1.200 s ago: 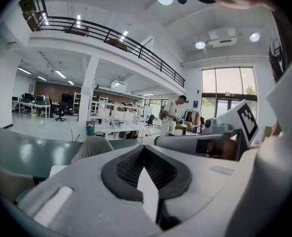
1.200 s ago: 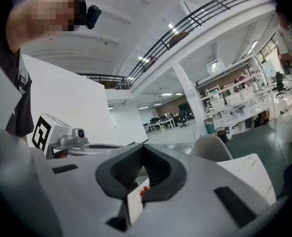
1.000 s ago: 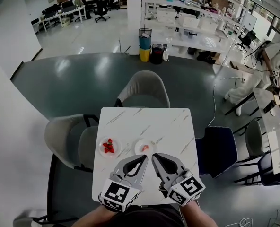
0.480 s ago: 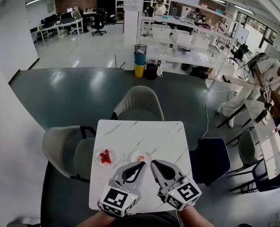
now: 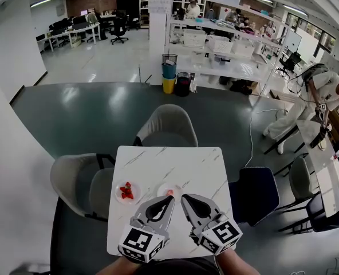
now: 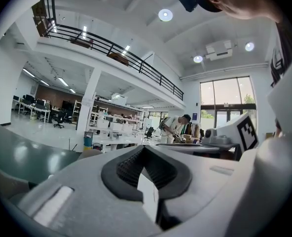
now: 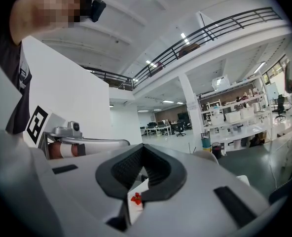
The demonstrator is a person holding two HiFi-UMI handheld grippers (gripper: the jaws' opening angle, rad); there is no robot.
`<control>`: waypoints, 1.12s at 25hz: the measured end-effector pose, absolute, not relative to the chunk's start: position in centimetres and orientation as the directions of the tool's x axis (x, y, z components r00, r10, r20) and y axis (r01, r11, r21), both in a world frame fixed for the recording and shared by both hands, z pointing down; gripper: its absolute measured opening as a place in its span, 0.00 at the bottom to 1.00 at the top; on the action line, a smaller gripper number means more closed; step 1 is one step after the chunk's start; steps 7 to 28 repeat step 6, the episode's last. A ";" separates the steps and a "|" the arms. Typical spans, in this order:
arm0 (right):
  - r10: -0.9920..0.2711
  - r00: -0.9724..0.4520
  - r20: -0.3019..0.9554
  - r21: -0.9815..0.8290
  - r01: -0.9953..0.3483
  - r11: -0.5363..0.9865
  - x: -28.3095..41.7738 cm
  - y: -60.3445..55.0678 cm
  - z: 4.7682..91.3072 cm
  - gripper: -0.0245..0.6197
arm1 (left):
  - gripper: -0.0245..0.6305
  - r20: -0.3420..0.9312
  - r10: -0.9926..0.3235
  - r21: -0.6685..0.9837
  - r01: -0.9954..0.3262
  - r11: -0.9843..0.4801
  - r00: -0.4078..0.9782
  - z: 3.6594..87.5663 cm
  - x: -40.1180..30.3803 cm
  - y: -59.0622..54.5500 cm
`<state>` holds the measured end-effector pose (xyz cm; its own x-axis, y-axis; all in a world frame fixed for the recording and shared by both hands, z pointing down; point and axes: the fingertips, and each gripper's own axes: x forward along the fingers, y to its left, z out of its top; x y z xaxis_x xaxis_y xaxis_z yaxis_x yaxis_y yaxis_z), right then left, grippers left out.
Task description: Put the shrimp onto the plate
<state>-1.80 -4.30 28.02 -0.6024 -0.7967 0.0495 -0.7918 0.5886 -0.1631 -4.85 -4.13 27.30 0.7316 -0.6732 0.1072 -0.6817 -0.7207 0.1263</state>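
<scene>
In the head view, a white marble table (image 5: 175, 159) is standing with a grey chair (image 5: 165, 125) at its far side, another at its left and a dark chair (image 5: 252, 193) at its right. A person (image 5: 318, 96) is bending at a bench far off to the right. On the table, strawberries (image 5: 126, 191) are sitting on a dish, left of a small plate (image 5: 162, 187). The left gripper (image 5: 170, 200) and right gripper (image 5: 184, 199) are lying side by side over the near edge. The left tip is covering the plate's near rim. The shrimp (image 5: 170, 192) is lying on that plate, just beyond the left tip, and is showing only as a tiny pink-red speck.

In the left gripper view, the left gripper (image 6: 144, 148) is clenching tip to tip on nothing; only white tabletop is showing through the loop.

In the right gripper view, the right gripper (image 7: 143, 147) is likewise pressing closed and empty. A red bit (image 7: 135, 199) on white is showing through the gap; shrimp or strawberry, I cannot tell.
</scene>
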 end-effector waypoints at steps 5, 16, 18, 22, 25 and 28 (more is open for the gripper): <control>-0.799 -0.599 0.056 -0.163 -0.795 0.585 -1.3 -5.7 29.0 0.04 | 0.05 0.116 -0.678 0.119 -0.688 -0.716 0.726 28.3 -4.5 -5.5; -0.799 -0.598 0.057 -0.163 -0.795 0.584 -1.2 -6.0 29.2 0.04 | 0.05 0.117 -0.680 0.117 -0.690 -0.715 0.724 28.4 -4.5 -5.8; -0.799 -0.598 0.057 -0.163 -0.795 0.584 -1.2 -6.0 29.2 0.04 | 0.05 0.117 -0.680 0.117 -0.690 -0.715 0.724 28.4 -4.5 -5.8; -0.799 -0.598 0.057 -0.163 -0.795 0.584 -1.2 -6.0 29.2 0.04 | 0.05 0.117 -0.680 0.117 -0.690 -0.715 0.724 28.4 -4.5 -5.8; -0.799 -0.598 0.057 -0.163 -0.795 0.584 -1.2 -6.0 29.2 0.04 | 0.05 0.117 -0.680 0.117 -0.690 -0.715 0.724 28.4 -4.5 -5.8; -0.799 -0.598 0.057 -0.163 -0.795 0.584 -1.2 -6.0 29.2 0.04 | 0.05 0.117 -0.680 0.117 -0.690 -0.715 0.724 28.4 -4.5 -5.8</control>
